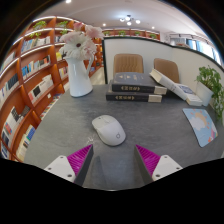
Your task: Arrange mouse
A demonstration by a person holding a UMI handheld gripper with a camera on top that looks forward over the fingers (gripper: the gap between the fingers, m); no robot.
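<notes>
White mouse [108,129] sat on the gray tabletop [150,125] just past the tongs [113,160], around 12 o'clock. Tongs were wide, empty. Looked light, hard, slick; I'd pinch its sides.

White mouse [108,129]; grey table [150,120]; magenta gripper [115,160] pads.

I saw a grey table [60,125] stretching ahead. On its far side lay a stack of books [135,91], two or three high, spines facing me. Just right of the stack rested a white box [190,90], tilted. Further right, a blue booklet [201,126] lay flat near the table's edge, with a green plant [212,82] behind it. A white vase [77,66] stood upright left of the stack. Bookshelves [30,75] lined the left wall, and two chairs [129,64] stood beyond the table.
</notes>
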